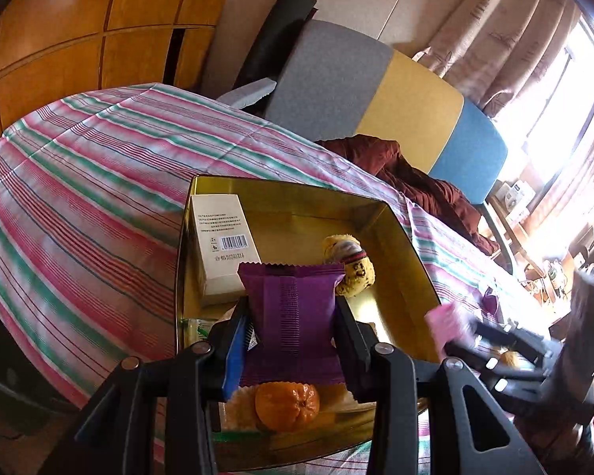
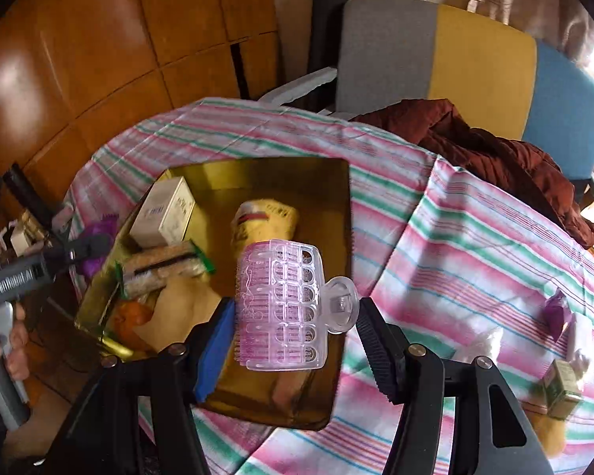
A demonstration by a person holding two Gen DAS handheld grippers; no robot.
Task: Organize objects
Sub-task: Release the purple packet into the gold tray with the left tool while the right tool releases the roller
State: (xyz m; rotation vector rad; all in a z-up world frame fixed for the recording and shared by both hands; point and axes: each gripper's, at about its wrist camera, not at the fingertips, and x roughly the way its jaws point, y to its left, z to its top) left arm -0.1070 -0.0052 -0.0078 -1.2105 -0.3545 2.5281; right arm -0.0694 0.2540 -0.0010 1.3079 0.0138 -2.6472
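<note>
My left gripper [image 1: 291,304] is shut on a purple snack packet [image 1: 293,316], held upright over the near end of a gold tin [image 1: 400,245]. The tin holds a white box [image 1: 221,241], a yellow plush toy [image 1: 352,269], a tangerine [image 1: 287,405] and a green-edged wrapped bar [image 2: 166,265]. My right gripper [image 2: 297,316] grips a clear pink hair roller [image 2: 281,308] above the tin [image 2: 316,198], its blue pad on one side and its black finger on the clip tab. The left gripper [image 2: 95,245] shows at the tin's left edge, and the right gripper [image 1: 467,332] is blurred at the tin's right.
A striped tablecloth [image 2: 455,257] covers the table. A small green box [image 2: 564,392], another purple packet [image 2: 556,312] and white items lie on its right side. A dark red jacket [image 2: 495,150] is draped over a grey, yellow and blue chair [image 2: 483,59]. Wooden cabinets [image 1: 59,39] stand behind.
</note>
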